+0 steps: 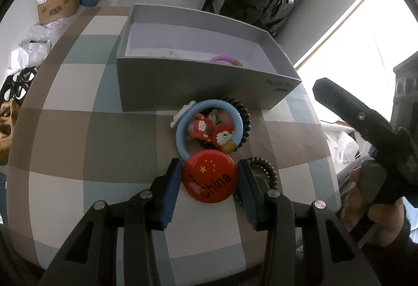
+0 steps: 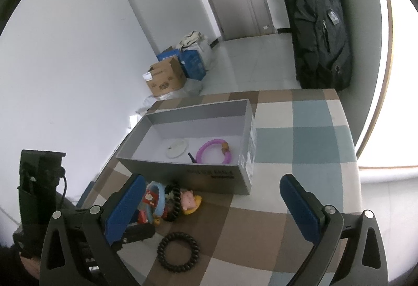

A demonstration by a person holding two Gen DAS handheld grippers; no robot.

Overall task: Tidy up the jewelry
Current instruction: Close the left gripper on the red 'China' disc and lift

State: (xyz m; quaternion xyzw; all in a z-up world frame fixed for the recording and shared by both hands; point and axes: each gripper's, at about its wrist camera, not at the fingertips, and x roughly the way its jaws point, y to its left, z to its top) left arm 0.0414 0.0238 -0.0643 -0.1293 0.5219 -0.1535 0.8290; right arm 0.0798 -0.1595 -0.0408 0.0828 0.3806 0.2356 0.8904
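Left gripper (image 1: 209, 181) first: you've got its two blue pads closed in on either side of the red badge (image 1: 209, 176), touching its rim at 9 and 3 o'clock, so the badge looks pinched edge-on. It seems to lie flat on the bench (image 1: 78, 142), not lifted that I can tell. That edge grip makes sense, since a flat disc offers nothing else to catch.

Just past the badge at 12 o'clock sits the pile: a blue bangle (image 1: 209, 126) ringing some red Santa charms (image 1: 211, 131), with a dark beaded bracelet (image 1: 244, 124) behind. A black coil hair tie (image 1: 263, 165) lies just beside your right pad.

Further on at 12 o'clock the grey box (image 1: 203, 84) stands open, ready to take things; a purple ring (image 2: 214, 151) and a white disc (image 2: 177, 148) already lie inside.

Your right gripper (image 2: 211, 210) hangs spread wide, holding nothing, parked off to the side so it stays clear. My guess: the badge goes up and over the near wall next.
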